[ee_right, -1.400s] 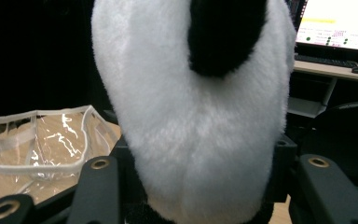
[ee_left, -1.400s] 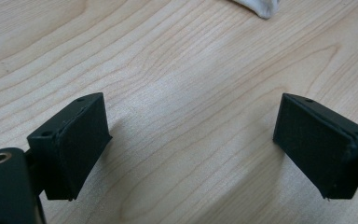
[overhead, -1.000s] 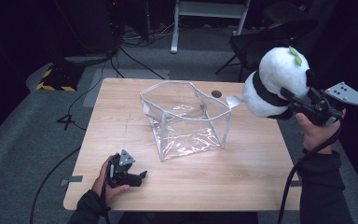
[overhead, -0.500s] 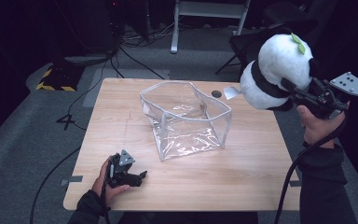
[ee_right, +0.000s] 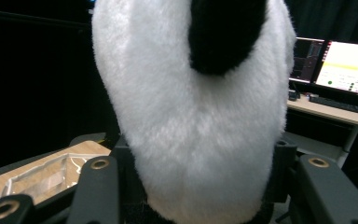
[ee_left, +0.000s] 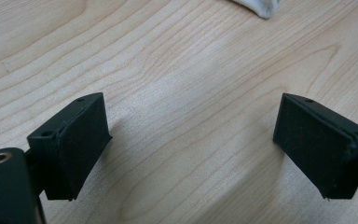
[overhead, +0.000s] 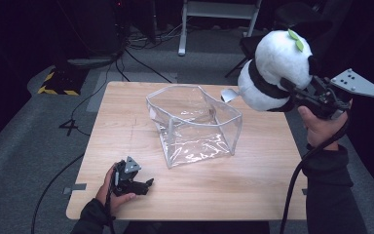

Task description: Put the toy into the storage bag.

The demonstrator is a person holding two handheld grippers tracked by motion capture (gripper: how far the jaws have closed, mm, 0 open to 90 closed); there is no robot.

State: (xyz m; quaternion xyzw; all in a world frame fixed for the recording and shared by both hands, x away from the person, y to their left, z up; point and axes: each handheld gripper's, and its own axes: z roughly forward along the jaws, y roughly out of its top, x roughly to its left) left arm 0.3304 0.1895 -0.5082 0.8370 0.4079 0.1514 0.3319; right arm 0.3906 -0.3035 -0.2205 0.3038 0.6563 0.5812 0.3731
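1. High view: the right gripper (overhead: pixel 299 92), at about two o'clock off the table's far right corner, grasps a plump white-and-black plush panda toy with a small green leaf on its head (overhead: pixel 275 70) and holds it in the air, above and to the right of the table edge.
2. The open-topped, clear soft-plastic box with pale piped edges (overhead: pixel 195 124) stands near the middle of the light wooden table (overhead: pixel 253 190). The toy is at roughly two o'clock from it and well apart. Judging by this, the lift is meant to carry the toy over the box's rim so it can go in from above.
3. Right gripper view: the jaws press into the plush body (ee_right: pixel 191 116) from both sides low down, so the bulk of the toy rises above the grip. The clear box (ee_right: pixel 42 175) shows below at lower left.
4. The left gripper (overhead: pixel 143 185) rests on the table at about seven o'clock, near the front edge and apart from the box. It is probably parked there to keep out of the way.
5. Left gripper view: its jaws stand wide apart, released, with bare wood grain (ee_left: pixel 186 93) between them and nothing held.
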